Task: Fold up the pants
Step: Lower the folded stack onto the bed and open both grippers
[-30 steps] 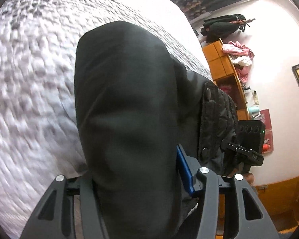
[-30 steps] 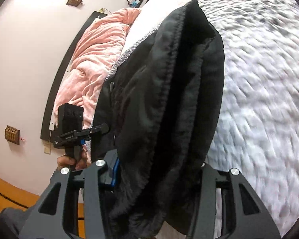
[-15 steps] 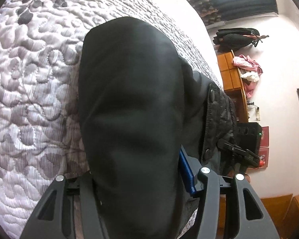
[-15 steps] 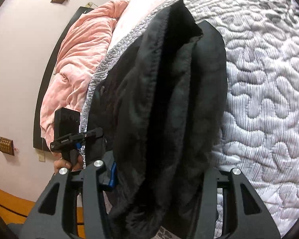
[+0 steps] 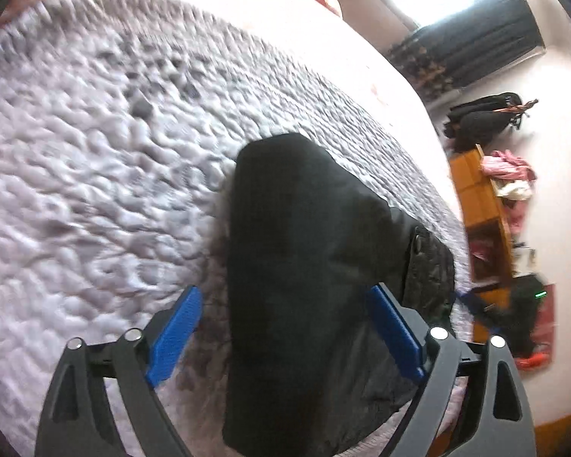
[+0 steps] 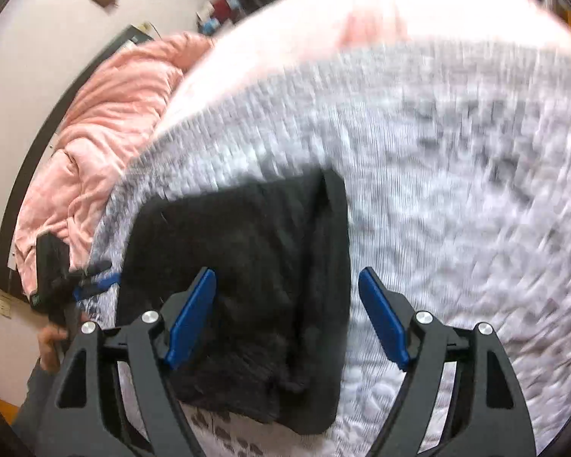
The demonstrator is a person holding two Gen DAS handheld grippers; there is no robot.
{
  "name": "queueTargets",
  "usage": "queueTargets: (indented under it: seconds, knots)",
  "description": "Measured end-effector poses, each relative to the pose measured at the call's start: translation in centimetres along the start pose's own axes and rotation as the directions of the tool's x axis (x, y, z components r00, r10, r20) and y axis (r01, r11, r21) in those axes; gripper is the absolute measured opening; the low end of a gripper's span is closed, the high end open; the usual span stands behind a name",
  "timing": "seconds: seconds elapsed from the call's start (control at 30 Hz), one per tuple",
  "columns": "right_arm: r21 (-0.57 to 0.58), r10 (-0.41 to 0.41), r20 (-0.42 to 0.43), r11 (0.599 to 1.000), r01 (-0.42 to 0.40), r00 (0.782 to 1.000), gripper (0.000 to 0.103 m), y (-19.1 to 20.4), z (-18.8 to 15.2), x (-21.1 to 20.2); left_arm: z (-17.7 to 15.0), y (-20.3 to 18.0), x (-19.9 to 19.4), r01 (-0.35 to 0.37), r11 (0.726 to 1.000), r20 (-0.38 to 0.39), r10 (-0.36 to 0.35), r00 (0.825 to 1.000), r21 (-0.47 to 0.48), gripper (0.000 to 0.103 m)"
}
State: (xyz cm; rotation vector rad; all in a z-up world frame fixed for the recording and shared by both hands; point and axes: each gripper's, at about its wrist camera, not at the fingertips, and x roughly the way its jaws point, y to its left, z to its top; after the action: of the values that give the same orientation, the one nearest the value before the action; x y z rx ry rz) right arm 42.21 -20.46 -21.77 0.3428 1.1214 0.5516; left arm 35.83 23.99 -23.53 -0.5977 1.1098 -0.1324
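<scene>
Through the left wrist camera we see the pants (image 5: 304,285) lying as a thick dark bundle on the grey quilt (image 5: 95,190) of the bed. Our left tongs (image 5: 285,335) are opening: the blue pads (image 5: 177,337) stand clear of the cloth on both sides, with the bundle's near end between them but not pinched. Another dark garment (image 5: 430,266) lies just beside the pants on the right.

Through the right wrist camera the pants (image 6: 247,266) show as a compact stack, layers lying one on another, fleecy lining at the near edge. Our right tongs (image 6: 285,320) are opening too, nothing gripped; the left pad (image 6: 190,320) hangs over the cloth, the right one over quilt (image 6: 456,190).

We judge the fold laid down and released. What may remain is squaring the edges, or one more fold if a smaller bundle is wanted.
</scene>
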Motion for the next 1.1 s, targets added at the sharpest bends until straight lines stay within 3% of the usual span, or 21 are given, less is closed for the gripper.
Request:
queueTargets:
  seconds: [0.07,0.17,0.33,0.43,0.57,0.7,0.8,0.93,1.0,1.1]
  knots:
    - [-0.024,0.036,0.047,0.999,-0.034,0.998,0.079,1.6,1.3,-0.7,-1.1,-0.7,0.0,-0.063,0.997,0.016,0.063,0.998,0.034,0.091]
    - [-0.048,0.062,0.024,0.997,-0.061,0.998,0.079,3.1,2.7,1.1,-2.1,-0.2,1.1,-0.141,0.988,0.013,0.14,0.99,0.061,0.091]
    - [0.063,0.031,-0.12,0.998,-0.023,0.992,0.079,1.2,3.9,7.7,-2.4,0.0,3.1,-0.153,0.987,-0.024,0.155,0.988,0.053,0.1]
    - [0.059,0.015,-0.113,0.998,-0.008,0.994,0.079,1.4,3.9,7.9,-2.7,0.3,3.2,-0.134,0.99,-0.047,0.136,0.99,0.04,0.099]
    - [-0.012,0.054,-0.014,0.998,-0.054,0.998,0.08,2.8,1.6,2.7,-3.4,-0.1,0.1,-0.093,0.994,0.018,0.092,0.996,0.052,0.099]
    - [-0.088,0.087,0.014,0.992,-0.086,0.996,0.081,4.4,-3.6,-1.8,-5.5,-0.7,-1.9,-0.092,0.994,0.063,0.088,0.994,0.064,0.099]
    - [-0.113,0.06,-0.013,0.992,-0.061,0.998,0.082,5.0,-6.7,-1.6,-7.1,-0.8,-0.2,-0.127,0.988,0.008,0.127,0.992,0.082,0.099]
    - [-0.09,-0.022,-0.084,0.996,0.014,0.996,0.082,3.6,-8.1,1.7,-8.1,-0.1,1.7,-0.134,0.988,-0.032,0.136,0.99,0.071,0.1]
    - [-0.075,-0.026,-0.099,0.997,0.018,0.995,0.082,3.1,-8.3,2.3,-8.2,0.0,1.8,-0.12,0.991,-0.04,0.123,0.992,0.06,0.1]
    - [-0.052,0.019,-0.056,0.998,-0.022,0.998,0.082,3.6,-7.8,0.3,-8.4,-0.5,0.7,-0.116,0.991,-0.023,0.118,0.993,0.072,0.099]
